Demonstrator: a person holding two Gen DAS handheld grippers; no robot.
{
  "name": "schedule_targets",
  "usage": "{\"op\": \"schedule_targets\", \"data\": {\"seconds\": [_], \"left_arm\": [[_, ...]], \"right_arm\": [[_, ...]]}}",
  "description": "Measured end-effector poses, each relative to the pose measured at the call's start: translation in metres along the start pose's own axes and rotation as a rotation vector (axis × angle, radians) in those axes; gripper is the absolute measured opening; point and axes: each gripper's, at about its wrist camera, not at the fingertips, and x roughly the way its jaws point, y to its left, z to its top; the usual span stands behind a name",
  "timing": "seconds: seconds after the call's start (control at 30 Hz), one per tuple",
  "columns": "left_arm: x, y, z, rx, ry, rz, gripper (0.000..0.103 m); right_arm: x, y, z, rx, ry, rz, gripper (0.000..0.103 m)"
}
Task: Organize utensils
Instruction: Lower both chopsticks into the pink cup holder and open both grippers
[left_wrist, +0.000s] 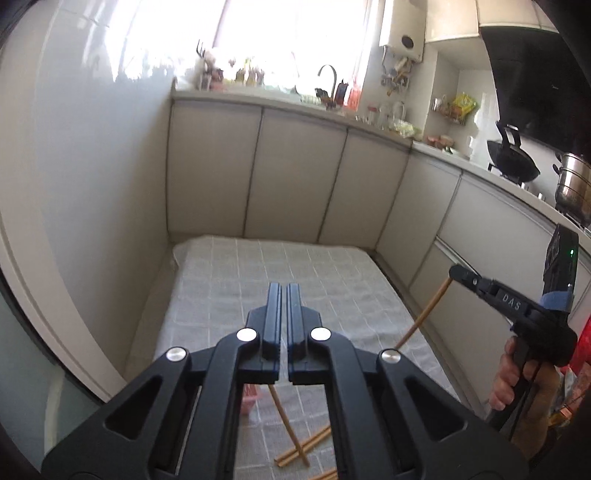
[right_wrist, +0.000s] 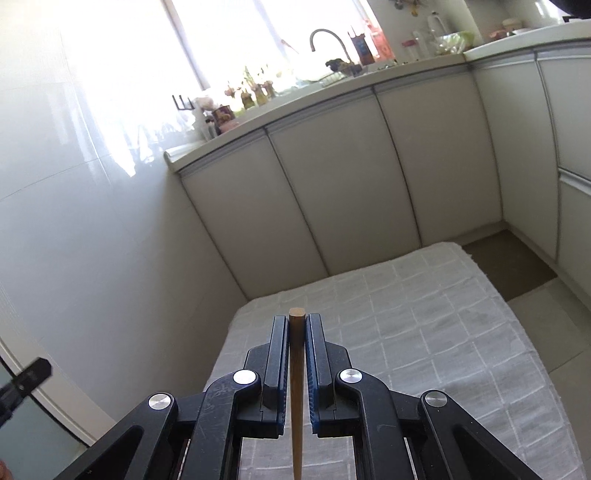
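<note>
My right gripper (right_wrist: 296, 325) is shut on a wooden chopstick (right_wrist: 296, 387) that runs back along the fingers, its blunt end just past the tips. In the left wrist view the right gripper (left_wrist: 460, 274) hangs at the right, above the cloth's edge, with the chopstick (left_wrist: 424, 314) slanting down from it. My left gripper (left_wrist: 283, 291) is shut and empty, held above the grey checked cloth (left_wrist: 258, 280). Several more wooden chopsticks (left_wrist: 299, 448) lie crossed on the cloth below the left gripper. A pink object (left_wrist: 248, 400) shows partly behind the left gripper's frame.
White cabinet doors (left_wrist: 295, 173) stand behind the cloth and along the right. A white wall (left_wrist: 92, 166) is on the left. The counter above carries a faucet (left_wrist: 328, 74), jars, a wok (left_wrist: 511, 158) and a steel pot (left_wrist: 574, 184). Floor tiles (right_wrist: 546, 325) lie right of the cloth.
</note>
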Motion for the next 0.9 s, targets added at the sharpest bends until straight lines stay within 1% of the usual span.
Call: {"op": "schedule_targets", "data": {"seconds": [0.03, 0.1, 0.17, 0.2, 0.23, 0.27, 0.33, 0.4, 0.5, 0.63, 0.67, 0.77, 0.9], "left_arm": [[0.009, -0.003, -0.004, 0.009, 0.052, -0.015, 0.001], [0.025, -0.005, -0.014, 0.000, 0.117, -0.028, 0.010], [0.037, -0.008, -0.022, -0.022, 0.183, -0.056, 0.032], [0.044, -0.010, -0.027, -0.042, 0.210, -0.072, 0.035], [0.054, -0.014, -0.033, -0.050, 0.243, -0.077, 0.035], [0.059, -0.019, -0.038, -0.045, 0.266, -0.065, 0.035], [0.074, -0.026, -0.051, -0.013, 0.311, 0.008, 0.035], [0.089, -0.031, -0.062, 0.005, 0.349, 0.056, 0.035], [0.110, -0.028, -0.073, -0.026, 0.416, 0.095, 0.035], [0.128, -0.018, -0.082, -0.098, 0.487, 0.120, 0.037], [0.131, -0.016, -0.084, -0.118, 0.500, 0.117, 0.040], [0.142, -0.013, -0.092, -0.175, 0.523, 0.123, 0.041], [0.149, -0.012, -0.096, -0.194, 0.518, 0.176, 0.041]], "right_arm": [[0.001, 0.001, -0.002, -0.007, 0.004, -0.002, 0.007], [0.007, 0.001, -0.006, -0.020, 0.017, -0.010, 0.007], [0.014, -0.004, -0.011, -0.023, 0.036, -0.021, 0.007], [0.017, -0.006, -0.013, -0.018, 0.046, -0.025, 0.007], [0.021, -0.011, -0.015, -0.012, 0.055, -0.028, 0.007], [0.024, -0.015, -0.016, -0.008, 0.064, -0.031, 0.007], [0.027, -0.021, -0.020, -0.005, 0.078, -0.038, 0.007], [0.029, -0.027, -0.023, 0.002, 0.086, -0.042, 0.007], [0.030, -0.036, -0.024, 0.018, 0.095, -0.040, 0.007], [0.029, -0.046, -0.025, 0.034, 0.097, -0.039, 0.008], [0.029, -0.049, -0.024, 0.036, 0.099, -0.039, 0.007], [0.030, -0.055, -0.026, 0.048, 0.107, -0.038, 0.007], [0.031, -0.062, -0.027, 0.069, 0.119, -0.030, 0.008]]}}
